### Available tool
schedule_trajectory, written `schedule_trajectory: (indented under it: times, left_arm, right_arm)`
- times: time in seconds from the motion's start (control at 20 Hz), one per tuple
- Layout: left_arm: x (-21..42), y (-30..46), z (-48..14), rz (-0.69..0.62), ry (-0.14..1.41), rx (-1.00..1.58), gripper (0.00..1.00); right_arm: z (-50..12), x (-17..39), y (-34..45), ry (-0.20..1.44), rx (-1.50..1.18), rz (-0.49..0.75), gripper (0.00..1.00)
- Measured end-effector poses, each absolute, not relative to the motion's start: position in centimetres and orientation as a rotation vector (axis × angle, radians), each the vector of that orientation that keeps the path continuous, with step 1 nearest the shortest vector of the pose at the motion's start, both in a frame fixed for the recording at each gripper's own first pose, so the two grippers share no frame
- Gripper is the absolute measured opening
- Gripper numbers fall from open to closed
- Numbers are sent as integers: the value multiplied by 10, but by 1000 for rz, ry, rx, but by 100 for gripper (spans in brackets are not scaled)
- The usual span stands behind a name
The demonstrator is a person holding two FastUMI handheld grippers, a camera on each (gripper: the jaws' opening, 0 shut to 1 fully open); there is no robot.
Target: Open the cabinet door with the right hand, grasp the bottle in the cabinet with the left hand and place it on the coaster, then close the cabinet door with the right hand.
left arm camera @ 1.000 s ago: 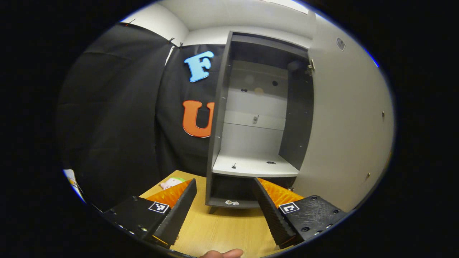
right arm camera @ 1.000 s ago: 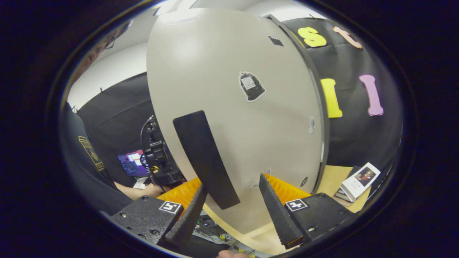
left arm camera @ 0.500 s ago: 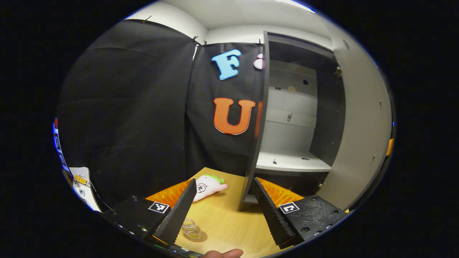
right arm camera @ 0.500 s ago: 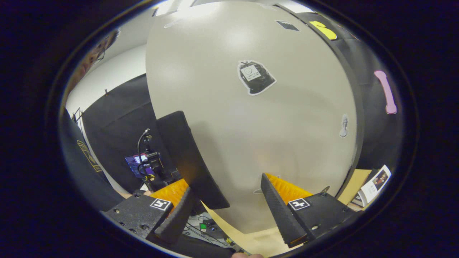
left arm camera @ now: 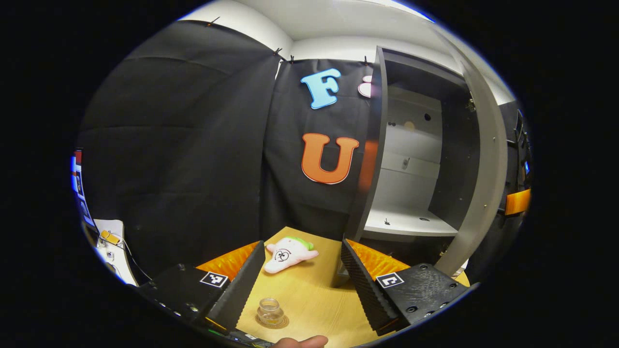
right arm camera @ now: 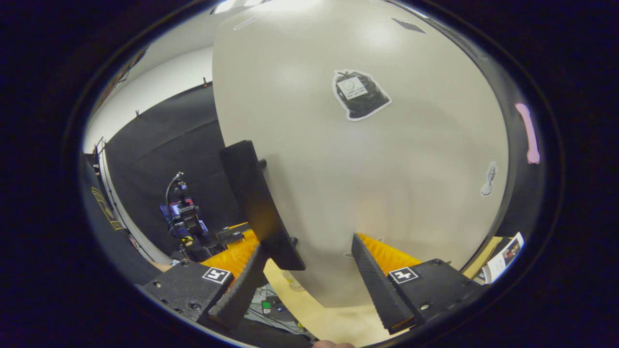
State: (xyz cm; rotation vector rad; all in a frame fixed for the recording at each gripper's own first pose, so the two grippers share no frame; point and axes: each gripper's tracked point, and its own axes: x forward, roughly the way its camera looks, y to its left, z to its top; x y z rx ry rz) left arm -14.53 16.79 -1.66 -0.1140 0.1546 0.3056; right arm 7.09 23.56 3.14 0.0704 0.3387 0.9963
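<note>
In the left gripper view a small glass bottle point(left arm camera: 270, 311) stands on a round coaster point(left arm camera: 278, 322) on the wooden table, just in front of my left finger. My left gripper point(left arm camera: 302, 244) is open and holds nothing. The grey cabinet point(left arm camera: 411, 159) is at the right with bare shelves, and its door point(left arm camera: 478, 169) is seen nearly edge-on, partly open. In the right gripper view the door's pale outer face point(right arm camera: 367, 159) is close ahead. My right gripper point(right arm camera: 307, 244) is open, and the lower end of the black handle point(right arm camera: 258, 208) sits between its fingers.
A pink plush toy point(left arm camera: 290, 251) lies on the table point(left arm camera: 309, 299) left of the cabinet. A booklet point(right arm camera: 503, 251) lies at the table's right edge. A person's dark sleeve point(right arm camera: 104, 217) and a camera rig point(right arm camera: 184, 222) are at the left.
The left gripper has swung left, away from the cabinet, bringing the bottle on the coaster into view. The door has swung further toward shut, with the right gripper following it.
</note>
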Motion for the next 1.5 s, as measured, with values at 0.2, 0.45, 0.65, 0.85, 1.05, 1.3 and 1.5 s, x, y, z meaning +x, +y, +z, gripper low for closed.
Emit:
schedule_trajectory:
  times: [0.2,0.45,0.65,0.85,1.05,1.3,1.5]
  left_arm:
    - [-145,172,-19,343,157,-119,95]
    - [-140,181,-24,418,164,-131,95]
    - [-130,180,-38,425,194,-149,95]
    - [-134,175,-22,349,164,-145,95]
    - [-106,139,-3,230,155,-99,95]
    - [-64,60,-3,-47,201,-100,95]
    - [-43,13,-30,-151,235,-23,95]
  right_arm:
    - [17,86,249,353,76,990,100]
    - [-37,128,234,464,32,841,100]
    - [-97,131,211,589,-81,740,100]
    - [-161,93,238,767,-67,795,100]
    - [-212,74,233,810,-235,713,100]
    - [-208,73,229,766,-239,639,100]
    - [-166,102,199,605,-180,404,100]
